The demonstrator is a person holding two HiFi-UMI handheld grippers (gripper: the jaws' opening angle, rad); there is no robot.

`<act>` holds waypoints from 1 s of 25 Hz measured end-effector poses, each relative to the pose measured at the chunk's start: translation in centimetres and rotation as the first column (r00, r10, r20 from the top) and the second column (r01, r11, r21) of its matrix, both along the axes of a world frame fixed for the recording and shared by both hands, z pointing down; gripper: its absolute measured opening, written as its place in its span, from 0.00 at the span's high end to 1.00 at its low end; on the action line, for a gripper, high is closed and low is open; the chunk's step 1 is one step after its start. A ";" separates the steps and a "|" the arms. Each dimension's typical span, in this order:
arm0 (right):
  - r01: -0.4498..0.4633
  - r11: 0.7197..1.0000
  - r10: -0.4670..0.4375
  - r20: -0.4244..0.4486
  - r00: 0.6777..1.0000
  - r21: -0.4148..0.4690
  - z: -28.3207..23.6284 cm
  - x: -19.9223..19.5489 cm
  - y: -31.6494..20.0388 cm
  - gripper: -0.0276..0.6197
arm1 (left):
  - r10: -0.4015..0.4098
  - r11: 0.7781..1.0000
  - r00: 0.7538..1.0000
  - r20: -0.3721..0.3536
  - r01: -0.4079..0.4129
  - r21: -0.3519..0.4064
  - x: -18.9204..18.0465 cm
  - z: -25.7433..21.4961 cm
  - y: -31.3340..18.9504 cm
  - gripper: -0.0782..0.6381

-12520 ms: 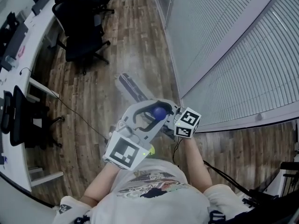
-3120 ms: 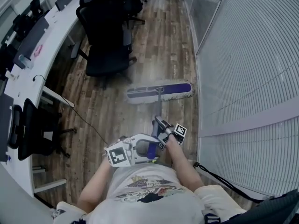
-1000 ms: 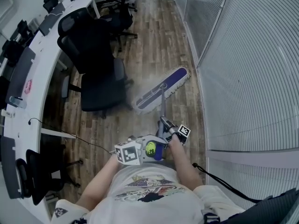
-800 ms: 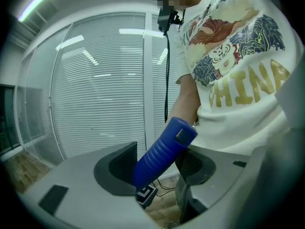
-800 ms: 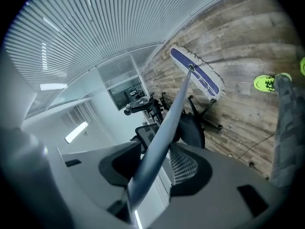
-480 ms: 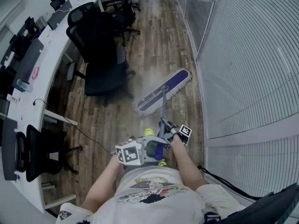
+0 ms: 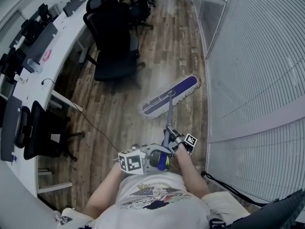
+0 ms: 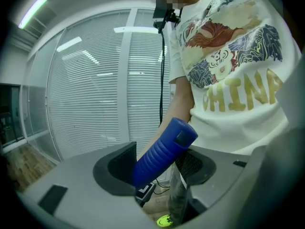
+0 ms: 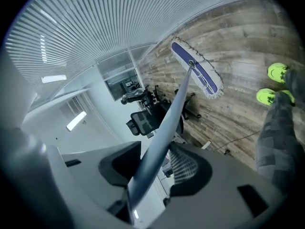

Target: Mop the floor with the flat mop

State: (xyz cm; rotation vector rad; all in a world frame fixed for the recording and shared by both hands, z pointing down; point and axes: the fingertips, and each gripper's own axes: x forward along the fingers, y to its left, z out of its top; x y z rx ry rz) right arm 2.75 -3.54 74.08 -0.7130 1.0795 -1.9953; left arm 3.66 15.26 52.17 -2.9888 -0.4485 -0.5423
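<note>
L gripper [image 7: 161, 160], R gripper [image 7: 170, 135] clamp flat mop [image 7: 169, 96].

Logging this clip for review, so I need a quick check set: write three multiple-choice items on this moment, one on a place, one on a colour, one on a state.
1. Where is the mop head?
A. Flat on the wooden floor
B. On the desk
C. Lifted in the air

2. What colour is the ribbed grip in the left gripper?
A. Red
B. Blue
C. Yellow

3. What is the state of the right gripper?
A. Open and empty
B. Shut on a cloth
C. Shut on the mop pole

Key: 1 A, the head view shows it lying on the floor; 2 B, the left gripper view shows a blue grip; 3 C, the right gripper view shows the pole clamped between its fingers.
</note>
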 end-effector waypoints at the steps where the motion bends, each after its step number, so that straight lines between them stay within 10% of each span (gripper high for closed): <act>1: -0.002 1.000 0.002 -0.001 1.000 -0.003 -0.1 -0.1 1.1 0.68 | 0.002 1.000 1.000 -0.005 -0.002 -0.004 -0.2 -0.2 1.0 0.57; 17: -0.070 0.997 0.069 -0.018 0.997 -0.023 -1.1 -7.6 22.1 0.68 | 0.018 0.998 0.993 -0.120 -0.025 -0.055 -9.0 -2.2 21.5 0.57; 25: -0.060 0.997 0.058 -0.057 0.997 -0.046 0.0 -8.4 24.3 0.68 | -0.088 0.995 0.984 -0.158 0.079 -0.060 -9.9 -1.1 23.4 0.57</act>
